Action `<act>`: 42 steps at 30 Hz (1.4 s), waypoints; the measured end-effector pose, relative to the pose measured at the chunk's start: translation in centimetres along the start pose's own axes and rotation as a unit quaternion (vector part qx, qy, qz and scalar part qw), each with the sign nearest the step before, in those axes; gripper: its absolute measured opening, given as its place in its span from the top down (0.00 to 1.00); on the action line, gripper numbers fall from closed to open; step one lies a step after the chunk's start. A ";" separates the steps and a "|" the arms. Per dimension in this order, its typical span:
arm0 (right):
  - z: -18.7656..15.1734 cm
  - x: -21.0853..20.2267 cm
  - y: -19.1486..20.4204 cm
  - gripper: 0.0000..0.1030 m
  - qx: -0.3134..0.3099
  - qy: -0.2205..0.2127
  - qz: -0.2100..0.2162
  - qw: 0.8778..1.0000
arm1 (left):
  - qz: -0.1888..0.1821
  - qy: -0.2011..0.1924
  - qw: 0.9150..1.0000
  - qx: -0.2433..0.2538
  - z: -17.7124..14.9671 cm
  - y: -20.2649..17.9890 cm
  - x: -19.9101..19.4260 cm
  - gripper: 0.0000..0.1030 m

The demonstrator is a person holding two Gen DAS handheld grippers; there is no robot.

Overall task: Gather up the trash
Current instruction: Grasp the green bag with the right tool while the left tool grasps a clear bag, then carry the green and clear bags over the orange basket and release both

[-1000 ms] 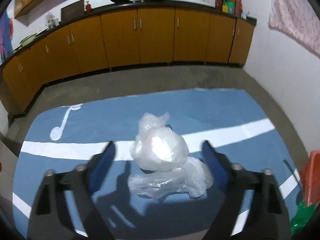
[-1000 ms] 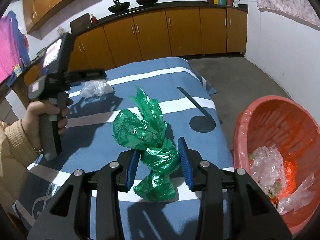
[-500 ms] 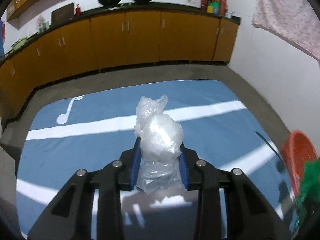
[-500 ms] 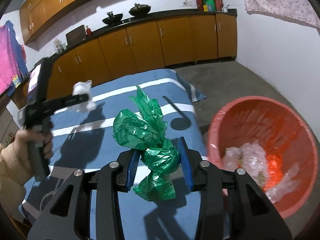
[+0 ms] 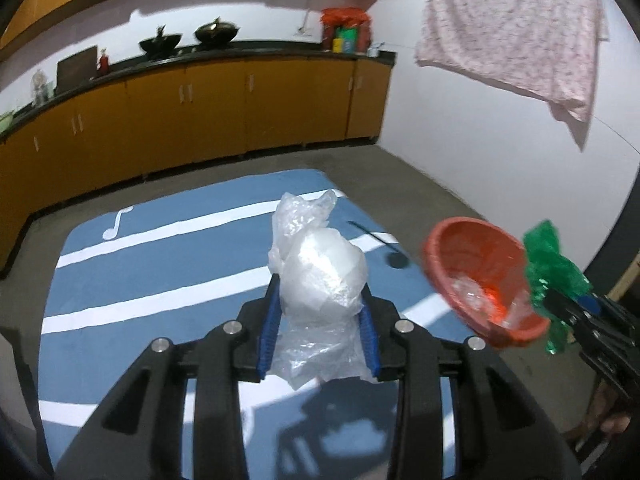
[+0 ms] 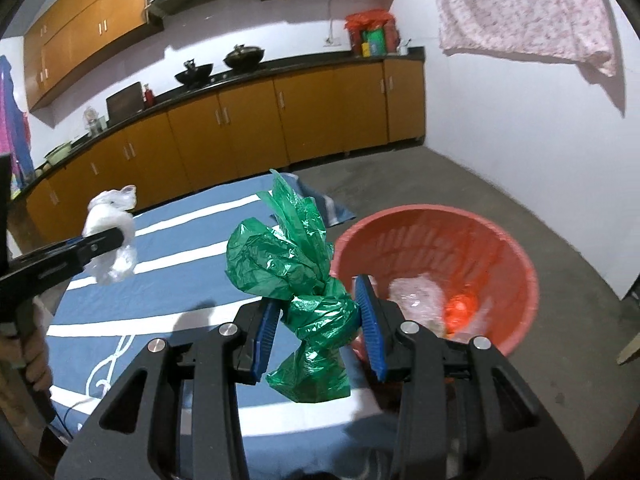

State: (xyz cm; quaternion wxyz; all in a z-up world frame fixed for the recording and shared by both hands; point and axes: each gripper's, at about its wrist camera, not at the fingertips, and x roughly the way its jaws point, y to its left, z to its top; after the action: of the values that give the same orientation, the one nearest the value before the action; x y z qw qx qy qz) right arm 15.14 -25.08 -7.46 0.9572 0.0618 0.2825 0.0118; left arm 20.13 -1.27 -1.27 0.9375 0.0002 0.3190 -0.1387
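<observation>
My left gripper [image 5: 318, 322] is shut on a crumpled clear plastic bag [image 5: 320, 276] and holds it in the air above the blue striped cloth [image 5: 160, 280]. It also shows in the right wrist view [image 6: 110, 236]. My right gripper [image 6: 320, 320] is shut on a crumpled green plastic bag [image 6: 296, 260], held beside the rim of a red bin [image 6: 516, 264] that has clear and orange trash inside. The green bag [image 5: 554, 264] and the red bin [image 5: 440, 272] also show at the right of the left wrist view.
The blue cloth with white stripes and music notes [image 6: 168, 296] covers a low surface. Orange cabinets [image 6: 280, 112] under a dark counter run along the far wall. Bare concrete floor [image 6: 520, 200] lies around the bin. A pink cloth [image 6: 520, 12] hangs on the right wall.
My left gripper closed on the clear bag and lifted it off the cloth. Both grippers rose and moved toward the red bin with their bags.
</observation>
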 end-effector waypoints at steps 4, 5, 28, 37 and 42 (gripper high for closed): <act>-0.5 -1.4 -0.9 0.62 0.004 -0.013 -0.020 1.000 | -0.007 -0.009 1.000 0.021 -1.1 -2.7 -1.8 0.66; -0.6 -1.6 -1.1 0.62 0.004 -0.016 -0.025 1.000 | -0.009 -0.010 1.000 0.027 -1.4 -3.4 -2.1 0.66; -1.2 -3.0 -5.4 0.62 0.015 -0.050 -0.133 0.990 | -0.055 -0.006 0.996 0.072 -1.8 -11.9 -1.1 0.66; -1.1 -2.4 -6.2 0.62 0.030 -0.051 -0.139 0.988 | -0.080 0.006 0.994 0.075 -1.7 -13.9 1.0 0.66; -1.2 -2.0 -6.4 0.62 0.042 -0.046 -0.137 0.989 | -0.087 0.013 0.993 0.075 -1.6 -14.8 2.0 0.66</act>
State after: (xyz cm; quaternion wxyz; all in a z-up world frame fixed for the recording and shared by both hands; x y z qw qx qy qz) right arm 12.74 -31.40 -8.21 0.9583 0.0628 0.2445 -0.1340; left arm 16.83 -15.90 -2.50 0.9151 0.0449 0.3184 -0.2431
